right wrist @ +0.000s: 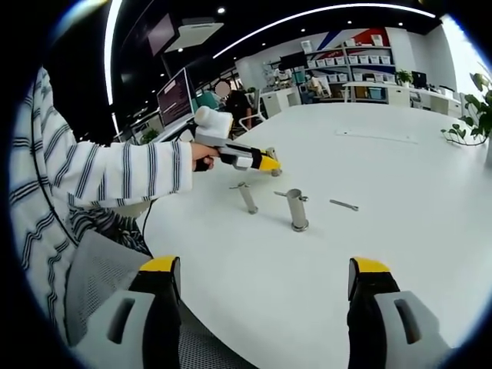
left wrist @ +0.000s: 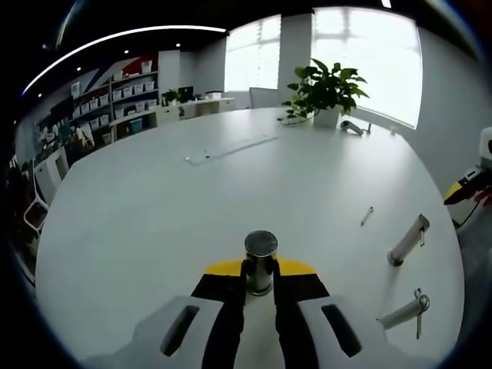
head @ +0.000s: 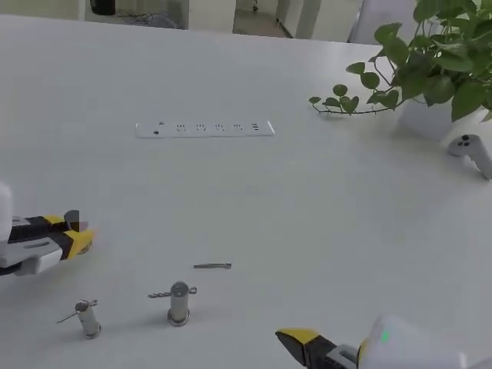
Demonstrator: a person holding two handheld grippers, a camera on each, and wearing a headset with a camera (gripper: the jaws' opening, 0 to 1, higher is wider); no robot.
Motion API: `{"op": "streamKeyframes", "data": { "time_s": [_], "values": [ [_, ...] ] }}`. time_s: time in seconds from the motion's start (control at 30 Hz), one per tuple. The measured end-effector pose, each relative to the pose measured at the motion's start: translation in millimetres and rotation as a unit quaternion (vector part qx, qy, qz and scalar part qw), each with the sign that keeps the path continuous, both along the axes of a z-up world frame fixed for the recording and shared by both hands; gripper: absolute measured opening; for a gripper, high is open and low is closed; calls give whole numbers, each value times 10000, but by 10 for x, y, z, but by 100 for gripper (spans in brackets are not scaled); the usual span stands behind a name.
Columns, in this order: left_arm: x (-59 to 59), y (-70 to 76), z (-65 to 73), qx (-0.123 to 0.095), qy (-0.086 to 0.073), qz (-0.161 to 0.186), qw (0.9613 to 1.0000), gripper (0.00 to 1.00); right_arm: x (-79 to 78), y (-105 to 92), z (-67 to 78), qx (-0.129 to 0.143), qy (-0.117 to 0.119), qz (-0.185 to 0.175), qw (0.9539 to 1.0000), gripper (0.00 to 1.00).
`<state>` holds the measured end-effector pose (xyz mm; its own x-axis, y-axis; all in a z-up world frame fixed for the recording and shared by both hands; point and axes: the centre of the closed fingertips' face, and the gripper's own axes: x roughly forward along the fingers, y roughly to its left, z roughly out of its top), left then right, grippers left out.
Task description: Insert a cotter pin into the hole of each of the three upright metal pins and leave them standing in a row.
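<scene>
Between the jaws of your left gripper (head: pixel 81 241) the last metal pin (left wrist: pixel 261 250) is clamped upright, and I cannot see which way its hole faces. Your right gripper (right wrist: pixel 265 269) hangs with its jaws spread wide and nothing in them. Ahead of it stand the near pin (right wrist: pixel 296 209) and the far pin (right wrist: pixel 247 197), each with its cotter pin through it. The loose cotter pin (right wrist: pixel 344 204) lies flat on the table (right wrist: pixel 400 177), near the near pin on its right. That thin piece may skid or flip as you pinch it off the flat surface. A wide reach could topple the near pin. Push against a hole that is turned away and the clamped pin may twist in your left jaws.
</scene>
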<state>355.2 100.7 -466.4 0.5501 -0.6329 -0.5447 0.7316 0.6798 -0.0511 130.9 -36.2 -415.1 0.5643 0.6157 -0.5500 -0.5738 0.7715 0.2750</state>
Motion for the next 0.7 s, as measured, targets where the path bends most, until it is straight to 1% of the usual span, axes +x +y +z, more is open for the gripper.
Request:
{"op": "streamKeyframes", "data": {
  "time_s": [0.07,0.13,0.17,0.3,0.33,0.4,0.43,0.47,0.5,0.57,0.6,0.63,0.67,0.7],
  "values": [
    [1,12,-2,40,-34,-24,10000,9,-4,10,1,-2,-4,18,10000,89],
    [1,17,-2,44,-27,2,10000,9,-10,25,-1,6,3,35,10000,89],
    [0,17,-1,10,-1,39,10000,9,-13,35,-4,13,8,45,10000,89],
    [3,30,7,-174,199,228,9994,9,-33,75,-10,4,26,111,9999,89],
    [7,34,7,-219,228,248,9992,9,-37,84,-9,-2,35,125,9999,89],
    [4,40,6,-215,240,241,9992,9,-43,94,-2,-2,42,138,9999,89],
    [-4,43,9,-184,227,220,9993,9,-45,98,5,1,35,147,9999,89],
    [-20,43,26,-149,173,157,9996,8,-44,101,11,4,28,150,9999,89],
    [-25,43,35,-161,174,159,9996,8,-43,101,13,6,28,147,9999,89],
    [-35,39,87,-276,171,166,9993,9,-37,102,16,12,32,140,9999,89],
    [-44,43,117,-306,197,179,9992,9,-32,103,20,15,32,136,9999,89],
    [-53,44,138,-287,159,157,9993,9,-28,104,23,14,27,136,9999,89],
    [-56,53,166,-244,86,129,9996,9,-22,104,28,3,18,140,9999,89],
    [-67,71,201,-255,76,146,9995,9,-18,102,33,-4,9,140,9999,89]
  ]
}}
